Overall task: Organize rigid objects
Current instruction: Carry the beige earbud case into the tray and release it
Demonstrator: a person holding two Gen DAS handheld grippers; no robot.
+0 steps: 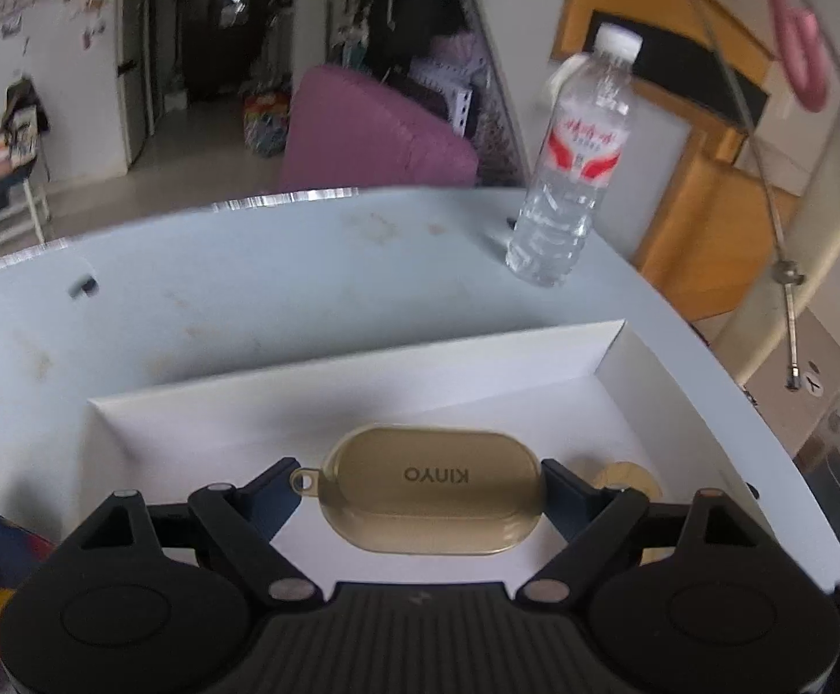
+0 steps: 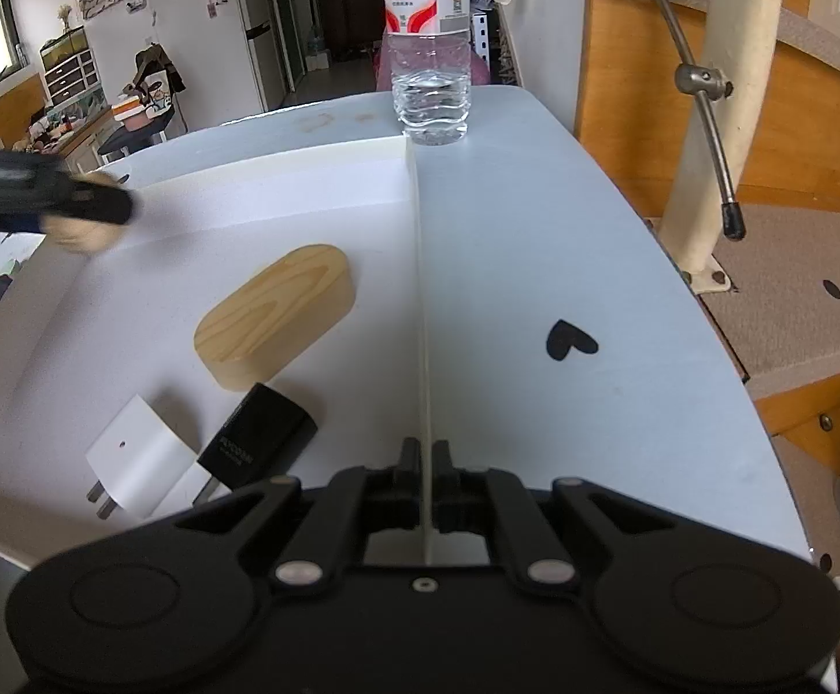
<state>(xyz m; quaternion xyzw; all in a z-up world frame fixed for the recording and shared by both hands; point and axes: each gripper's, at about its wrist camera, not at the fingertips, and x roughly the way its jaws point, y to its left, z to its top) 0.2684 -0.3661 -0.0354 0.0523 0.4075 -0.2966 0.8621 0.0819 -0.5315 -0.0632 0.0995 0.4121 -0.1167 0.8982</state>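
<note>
The gold case [image 1: 431, 497] sits clamped between the wide-spread fingers of the left gripper [image 1: 428, 488], above the white box [image 1: 362, 373], with a tan disc [image 1: 628, 477] just beside it. The right gripper [image 2: 426, 462] is pinched tight on the box's thin right wall. Only the right view shows what lies inside — a wooden block [image 2: 275, 315], a black charger [image 2: 258, 442], a white plug [image 2: 136, 460]. A bottle [image 1: 576, 162] stands on the table [image 1: 246, 289] beyond the box's far corner.

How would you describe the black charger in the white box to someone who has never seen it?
Find the shallow white box on the pale table. At its near end, beside the oval wooden block, lies the black charger. It touches a white plug, but it alone is black.
</note>
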